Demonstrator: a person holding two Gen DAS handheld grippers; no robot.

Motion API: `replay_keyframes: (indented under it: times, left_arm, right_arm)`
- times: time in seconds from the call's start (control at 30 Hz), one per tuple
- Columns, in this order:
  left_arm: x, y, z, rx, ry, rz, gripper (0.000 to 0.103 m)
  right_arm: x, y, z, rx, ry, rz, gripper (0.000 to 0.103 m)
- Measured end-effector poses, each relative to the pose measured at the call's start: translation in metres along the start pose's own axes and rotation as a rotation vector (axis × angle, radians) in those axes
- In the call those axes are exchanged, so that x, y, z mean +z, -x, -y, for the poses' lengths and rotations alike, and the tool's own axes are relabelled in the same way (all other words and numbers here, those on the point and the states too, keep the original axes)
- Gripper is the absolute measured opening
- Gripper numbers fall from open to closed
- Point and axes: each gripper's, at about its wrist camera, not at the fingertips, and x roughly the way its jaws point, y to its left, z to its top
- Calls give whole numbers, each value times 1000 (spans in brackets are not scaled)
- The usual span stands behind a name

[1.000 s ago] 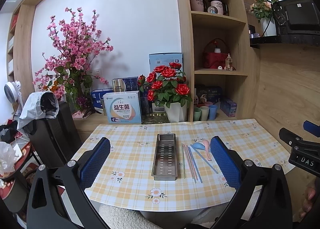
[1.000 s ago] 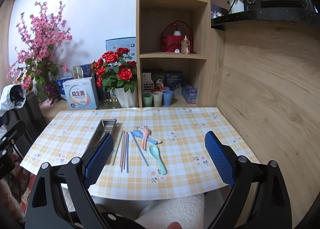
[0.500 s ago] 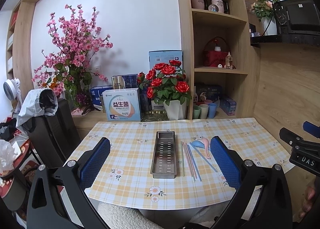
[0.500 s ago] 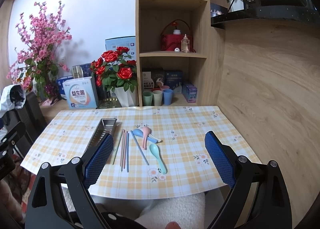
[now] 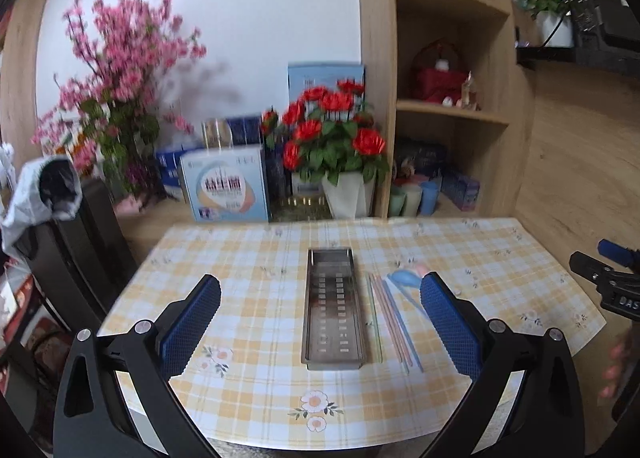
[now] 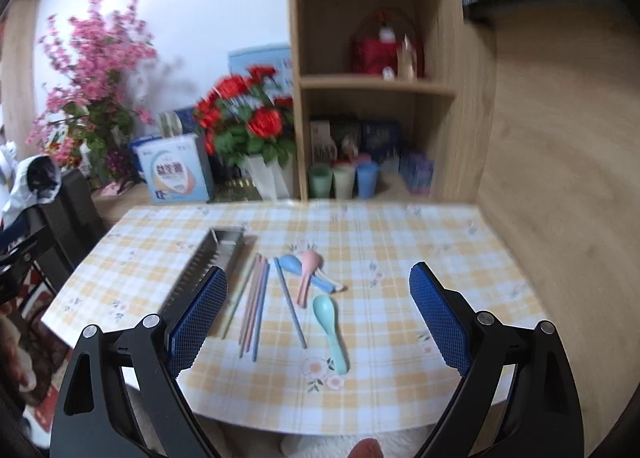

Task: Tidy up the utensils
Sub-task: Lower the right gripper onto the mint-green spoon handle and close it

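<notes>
Holding both grippers above the near edge of the surface [image 5: 248, 258], I am only getting ready for the first pick; nothing is being carried yet. The left gripper [image 5: 320, 314] is standing with its jaws wide apart and empty, and the metal tray [image 5: 334, 314] is lying between them, lengthwise, away from me. The right gripper [image 6: 318, 314] is also wide and empty, and it is facing the loose utensils.

All the utensils are resting on the checked cloth, to the right of the tray. The chopsticks [image 6: 254, 306] are lying in a loose bundle just beside the tray wall, nearly parallel to it, and one blue chopstick [image 6: 290, 302] is lying apart from them at a small angle. Beyond it, the pink spoon [image 6: 308, 272] is crossing over the blue spoon [image 6: 304, 272], and the green spoon [image 6: 330, 328] is lying alone, nearer to me. The tray looks empty, so I am judging that the task is at its very start.

For the next move I am thinking the right gripper should go down to one utensil, most likely the green spoon, because it is touching nothing else. The jaws must narrow across its thin handle, low against the cloth. The crossed spoons will be harder, since lifting one may be dragging the other.
</notes>
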Motion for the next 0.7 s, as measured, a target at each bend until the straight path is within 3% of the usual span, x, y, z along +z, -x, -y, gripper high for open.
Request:
replay_keyframes:
  times: [0.17,0.23,0.3,0.57,0.63,0.7]
  left_arm:
    - [-19,-65,-6,14,28,-117,98]
    - [-26,-81,-6,-6,38,-139,97]
    - [-32,-95,0,-17,24,-152,97]
    - [-64,-138,24,-121,31,-264,76]
    - [-67,-143,27,-134,16,-273,65]
    - [-66,-146,30,-136,13,-265,60]
  right_arm:
    - [-27,-80,13,1,-14,-145,90]
    - [-41,-105,19,53,-25,-240,90]
    - [-55,-123,25,36,-21,-310,90]
    - [-85,-154,47,137,-5,-357,88]
    - [-90,-164,44,140,35,-382,54]
    - [-94,-176,44,160,44,-405,52]
